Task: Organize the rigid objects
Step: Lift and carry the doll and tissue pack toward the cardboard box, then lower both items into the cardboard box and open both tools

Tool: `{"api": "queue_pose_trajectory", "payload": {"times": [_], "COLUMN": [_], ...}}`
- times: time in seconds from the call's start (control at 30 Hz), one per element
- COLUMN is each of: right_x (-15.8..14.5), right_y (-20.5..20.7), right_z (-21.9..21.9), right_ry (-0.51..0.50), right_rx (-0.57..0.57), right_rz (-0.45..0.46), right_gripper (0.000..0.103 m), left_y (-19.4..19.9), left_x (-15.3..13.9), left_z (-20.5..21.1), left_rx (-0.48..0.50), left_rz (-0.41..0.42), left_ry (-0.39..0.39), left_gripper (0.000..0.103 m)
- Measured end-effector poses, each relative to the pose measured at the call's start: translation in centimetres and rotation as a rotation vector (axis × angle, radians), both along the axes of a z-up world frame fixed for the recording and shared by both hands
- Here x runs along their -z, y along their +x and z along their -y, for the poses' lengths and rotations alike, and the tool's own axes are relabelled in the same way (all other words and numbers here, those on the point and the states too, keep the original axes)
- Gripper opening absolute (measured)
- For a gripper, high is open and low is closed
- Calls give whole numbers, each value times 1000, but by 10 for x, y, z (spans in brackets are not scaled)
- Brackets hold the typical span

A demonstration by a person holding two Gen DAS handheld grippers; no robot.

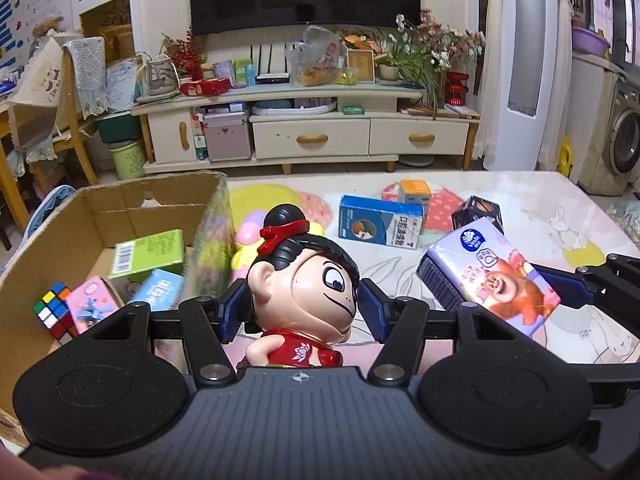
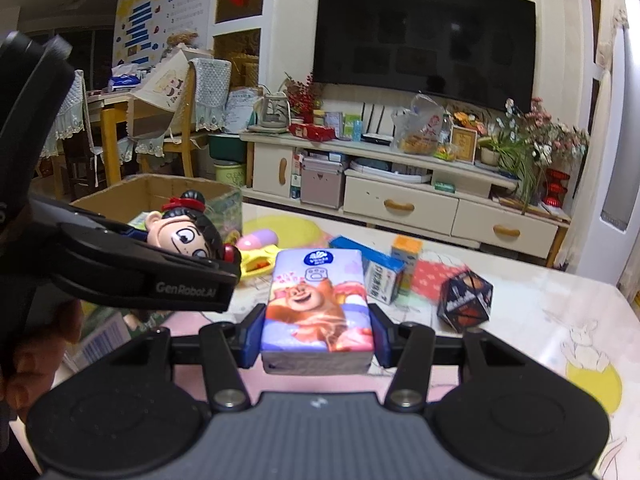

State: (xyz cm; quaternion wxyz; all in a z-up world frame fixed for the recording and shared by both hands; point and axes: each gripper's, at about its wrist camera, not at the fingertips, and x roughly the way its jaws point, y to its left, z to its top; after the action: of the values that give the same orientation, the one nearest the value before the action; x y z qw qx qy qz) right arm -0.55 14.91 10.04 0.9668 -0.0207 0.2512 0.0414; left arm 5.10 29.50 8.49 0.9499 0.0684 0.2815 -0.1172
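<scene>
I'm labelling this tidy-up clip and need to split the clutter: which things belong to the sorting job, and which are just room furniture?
Part of the job:
doll in the left gripper
tissue pack in the right gripper
cardboard box
puzzle cube, already in it
blue carton
orange carton
dark ball

Just lying about:
television
cabinet
flowers
washing machine

Both wrist views look forward, tilted down, close over the table [image 1: 520, 200] — sharing the television wall [image 2: 424, 36].

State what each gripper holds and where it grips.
Left gripper: doll figurine, clamped at its head. Right gripper: tissue pack, pinched across its long sides.
</scene>
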Motion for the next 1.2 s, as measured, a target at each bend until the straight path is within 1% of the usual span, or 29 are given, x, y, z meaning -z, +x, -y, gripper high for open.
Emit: {"api": "queue_pose_trajectory", "payload": {"times": [0.23,0.47,0.5,0.53,0.6,0.67,0.77,0.87,1.0,1.07,1.2], "right_x": [-15,-33,-35,-36,-40,-41,-39,-33,-25,-22,-17], "right_y": [7,25,28,31,39,48,66,85,105,112,118], "right_z": [-24,-57,-63,-68,-79,-89,-105,-121,-137,-145,-156], "right_ry": [-4,-1,0,1,5,17,44,46,48,42,43], "right_rx": [-34,-101,-112,-123,-146,-169,-201,-226,-255,-261,-291], "right_rz": [25,61,64,67,72,73,59,43,15,6,-4], "right_gripper": [51,51,51,51,51,51,51,51,51,51,51], "left_y": [-1,2,3,5,7,12,23,29,32,33,32], "left_x": [-18,-38,-40,-42,-46,-47,-41,-36,-38,-39,-40], "left_z": [-32,-73,-82,-88,-104,-117,-135,-149,-158,-160,-161], "left_rx": [-39,-92,-105,-118,-149,-175,-228,-274,-317,-328,-347], "left_rz": [14,32,37,40,51,50,19,-5,-8,-12,-8], "left_ry": [-43,-96,-103,-108,-125,-135,-138,-138,-139,-150,-146], "left_gripper": [74,73,70,65,60,61,60,60,60,60,60]}}
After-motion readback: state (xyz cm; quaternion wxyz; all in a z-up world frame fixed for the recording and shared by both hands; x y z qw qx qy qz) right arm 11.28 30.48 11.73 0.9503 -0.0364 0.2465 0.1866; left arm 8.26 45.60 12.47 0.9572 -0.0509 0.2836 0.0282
